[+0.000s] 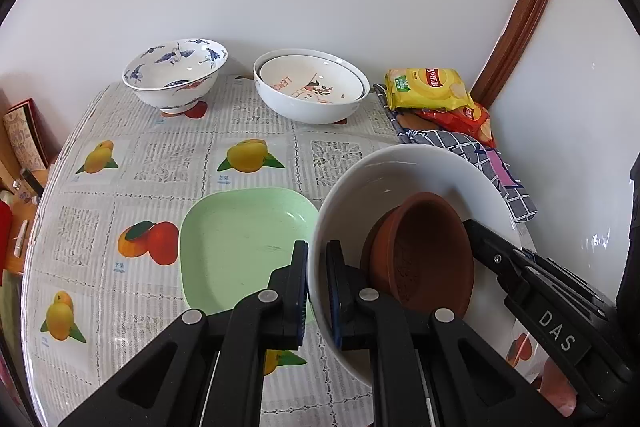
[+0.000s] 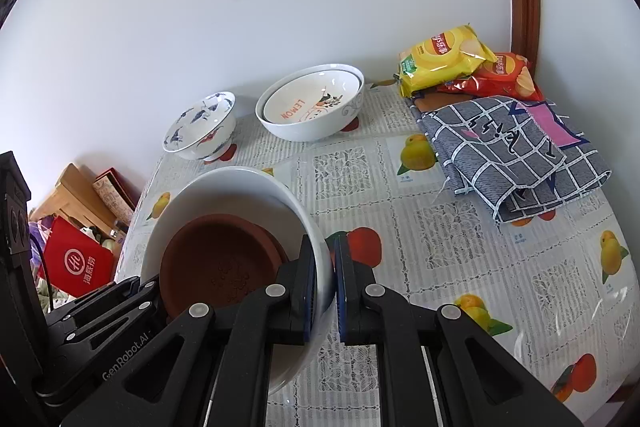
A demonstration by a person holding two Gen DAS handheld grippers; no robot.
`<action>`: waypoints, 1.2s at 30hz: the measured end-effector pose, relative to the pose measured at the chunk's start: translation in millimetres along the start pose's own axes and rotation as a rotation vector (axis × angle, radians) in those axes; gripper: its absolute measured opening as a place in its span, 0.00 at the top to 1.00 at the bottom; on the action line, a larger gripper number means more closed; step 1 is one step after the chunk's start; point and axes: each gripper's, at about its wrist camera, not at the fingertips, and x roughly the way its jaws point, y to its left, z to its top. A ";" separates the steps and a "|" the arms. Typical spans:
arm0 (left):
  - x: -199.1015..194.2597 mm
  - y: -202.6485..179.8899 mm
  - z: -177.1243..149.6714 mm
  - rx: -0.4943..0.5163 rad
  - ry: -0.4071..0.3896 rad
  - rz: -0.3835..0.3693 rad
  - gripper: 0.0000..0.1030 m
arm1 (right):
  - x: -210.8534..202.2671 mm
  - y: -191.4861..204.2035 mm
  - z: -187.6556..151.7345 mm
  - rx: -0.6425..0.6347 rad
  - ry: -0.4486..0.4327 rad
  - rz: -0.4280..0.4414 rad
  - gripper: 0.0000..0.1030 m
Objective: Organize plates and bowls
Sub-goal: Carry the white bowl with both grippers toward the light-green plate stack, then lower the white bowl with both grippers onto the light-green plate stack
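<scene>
A large white bowl is held between both grippers, with stacked brown dishes lying inside it. My left gripper is shut on the bowl's left rim. My right gripper is shut on its right rim. A pale green square plate lies flat on the table just left of the bowl. At the back stand a blue-patterned footed bowl and a white bowl with a "LEMON" plate nested in it.
The table wears a fruit-print cover. Yellow and red crisp bags and a folded checked cloth sit at the back right near the wall. Boxes and a red bag lie beyond the left edge.
</scene>
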 end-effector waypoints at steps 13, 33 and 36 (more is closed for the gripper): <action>-0.9 10.3 1.1 -0.013 -0.001 0.009 0.91 | 6.4 10.1 0.4 -0.014 0.006 0.005 0.91; -2.3 32.9 4.3 -0.045 -0.006 0.029 0.91 | 18.9 32.0 0.9 -0.044 0.018 0.022 0.91; -1.1 36.6 5.1 -0.052 -0.004 0.030 0.91 | 20.9 34.5 0.6 -0.048 0.019 0.023 0.91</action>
